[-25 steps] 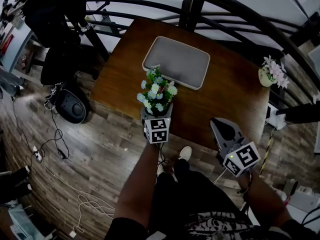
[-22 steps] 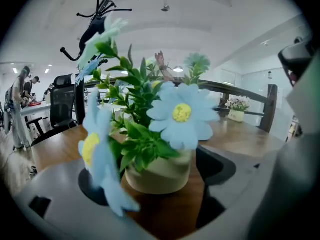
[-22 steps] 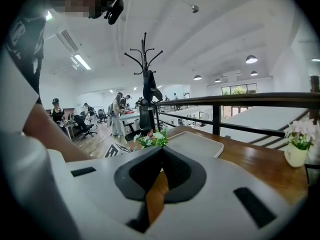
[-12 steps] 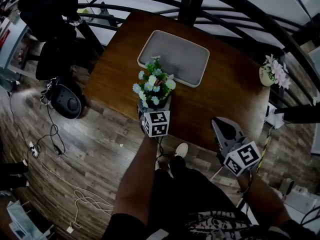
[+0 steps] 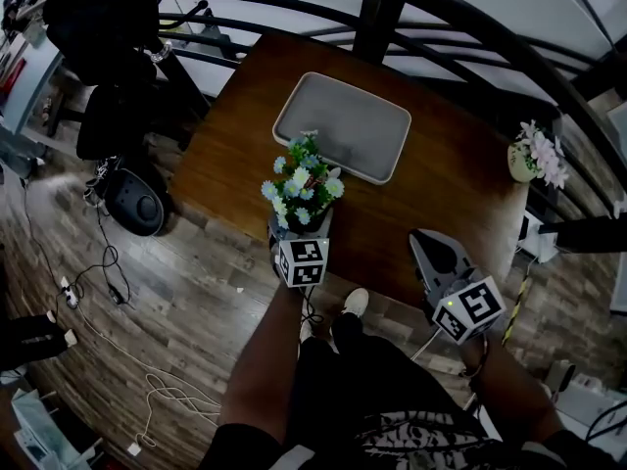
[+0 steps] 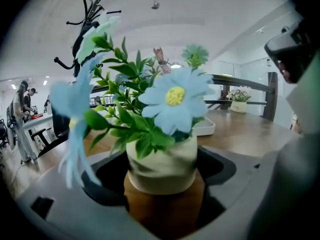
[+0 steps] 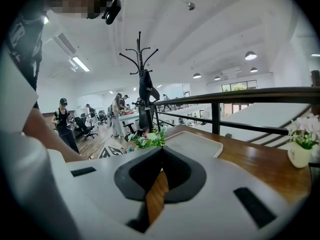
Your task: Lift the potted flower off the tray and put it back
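At the left, the left claw (image 5: 298, 231) is seen with its jaws set apart around the potted flower (image 6: 161, 166). The jaws have just been opening, and a dark gap shows on each side of the pot, so no clamping is judged. The pot is stood on the table (image 5: 451, 194), close to its near edge and off the tray (image 5: 343, 125), which lies empty just beyond it. If the jaws are closed again off-centre, or on the leaves rather than the pot wall, the pot could be tipped or nudged over that near edge. If it is carried too low, its base could be caught on the tray's raised rim. Further right, the right claw (image 5: 419, 239) is held with its jaws together and nothing in them, low over the table's front edge. At the far right a second small flower pot (image 5: 534, 153) stands well apart.
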The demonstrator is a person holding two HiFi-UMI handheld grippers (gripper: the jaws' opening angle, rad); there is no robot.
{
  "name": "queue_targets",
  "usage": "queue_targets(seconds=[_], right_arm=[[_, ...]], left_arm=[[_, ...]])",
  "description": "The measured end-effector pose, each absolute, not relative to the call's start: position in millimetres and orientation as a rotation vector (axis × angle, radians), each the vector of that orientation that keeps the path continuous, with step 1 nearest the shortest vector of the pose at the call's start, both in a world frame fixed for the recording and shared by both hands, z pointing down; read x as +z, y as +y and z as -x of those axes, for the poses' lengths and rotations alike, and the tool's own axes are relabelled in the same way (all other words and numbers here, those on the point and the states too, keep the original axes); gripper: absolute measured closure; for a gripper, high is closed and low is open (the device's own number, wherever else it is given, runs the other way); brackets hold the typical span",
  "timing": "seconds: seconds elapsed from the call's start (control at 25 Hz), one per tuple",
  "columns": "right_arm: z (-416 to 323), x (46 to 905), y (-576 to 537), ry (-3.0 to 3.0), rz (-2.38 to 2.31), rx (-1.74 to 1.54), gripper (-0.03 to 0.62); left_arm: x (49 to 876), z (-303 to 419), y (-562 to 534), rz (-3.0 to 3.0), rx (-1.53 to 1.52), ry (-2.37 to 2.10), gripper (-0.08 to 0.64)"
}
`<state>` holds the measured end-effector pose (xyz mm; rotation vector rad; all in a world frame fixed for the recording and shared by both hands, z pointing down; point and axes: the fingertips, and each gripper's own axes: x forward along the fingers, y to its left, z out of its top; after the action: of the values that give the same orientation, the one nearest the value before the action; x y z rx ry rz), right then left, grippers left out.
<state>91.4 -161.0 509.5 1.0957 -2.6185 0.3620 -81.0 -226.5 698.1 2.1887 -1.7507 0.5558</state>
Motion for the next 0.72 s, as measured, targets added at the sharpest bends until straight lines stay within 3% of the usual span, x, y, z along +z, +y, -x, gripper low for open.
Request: queue_targets(seconds=[0.72], right_arm=[[-88,500,-201,-2.643,-1.087,0.368,0.594]], left_arm=[[666,88,-218,-2.273,0.558,-1.771,0.132]])
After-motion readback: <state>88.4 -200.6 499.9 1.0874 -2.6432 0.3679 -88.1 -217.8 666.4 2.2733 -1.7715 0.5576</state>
